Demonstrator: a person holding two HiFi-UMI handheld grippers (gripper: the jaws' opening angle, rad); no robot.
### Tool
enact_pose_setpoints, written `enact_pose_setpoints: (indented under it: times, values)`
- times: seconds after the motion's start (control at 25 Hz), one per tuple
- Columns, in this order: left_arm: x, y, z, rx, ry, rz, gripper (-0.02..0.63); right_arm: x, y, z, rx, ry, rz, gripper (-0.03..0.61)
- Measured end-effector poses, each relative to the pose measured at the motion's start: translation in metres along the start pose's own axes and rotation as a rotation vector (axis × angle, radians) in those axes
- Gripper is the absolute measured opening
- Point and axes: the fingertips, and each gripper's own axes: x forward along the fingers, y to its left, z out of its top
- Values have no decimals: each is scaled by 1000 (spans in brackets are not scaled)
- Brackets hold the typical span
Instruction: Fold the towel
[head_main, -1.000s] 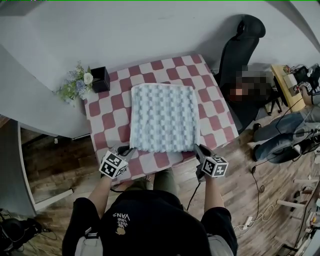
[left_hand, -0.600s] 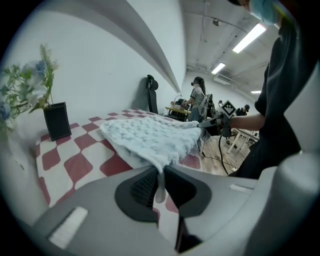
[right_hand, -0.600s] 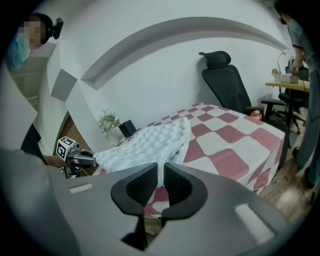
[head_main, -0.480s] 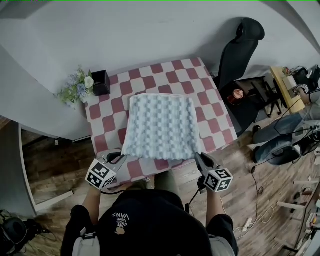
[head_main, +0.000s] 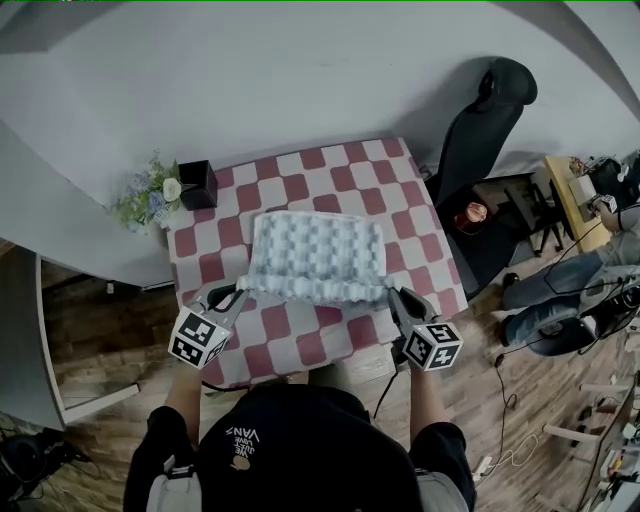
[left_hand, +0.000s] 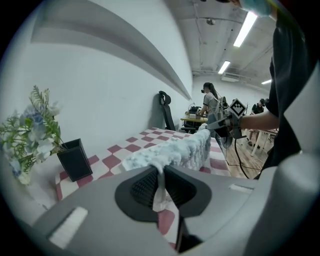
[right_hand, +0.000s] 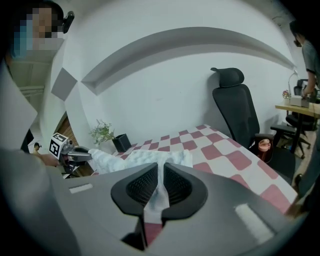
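Towel (head_main: 317, 255), pale blue and bumpy, sits center frame on the checkered table (head_main: 300, 345). Its near edge is raised off the table and its far part lies flat. Left gripper (head_main: 238, 293) is clamped on the lower-left corner, right gripper (head_main: 393, 293) on the lower-right corner, with fabric pinched in both.

Pale blue towel (head_main: 318, 252): soft cloth, nubbly raised-bubble weave. Tabletop (head_main: 330, 342): covered in smooth matt checked cloth. Left gripper (head_main: 242, 293) and right gripper (head_main: 391, 294): matt grey plastic shells with black ribbed pads (right_hand: 145, 186). Floor (head_main: 100, 440): wood-grain planks.
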Motion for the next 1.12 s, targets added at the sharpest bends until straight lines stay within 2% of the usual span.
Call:
enact_pose_setpoints:
  times: [0.28, 0.4, 0.8, 1.04, 1.12]
  values:
    - [46, 47, 29, -63, -32, 140, 37, 63, -31, 35, -5, 16, 23, 40]
    - [69, 67, 31, -103, -11, 184, 37, 90, -43, 44, -7, 34, 36, 40]
    - [142, 118, 3, -218, 123, 271, 37, 172, -80, 44, 19, 125, 40, 41]
    - [168, 130, -17, -258, 203, 307, 40, 195, -95, 31, 54, 185, -9, 52]
    - [171, 135, -22, -300, 209, 318, 75, 198, -100, 29, 77, 194, -36, 76]
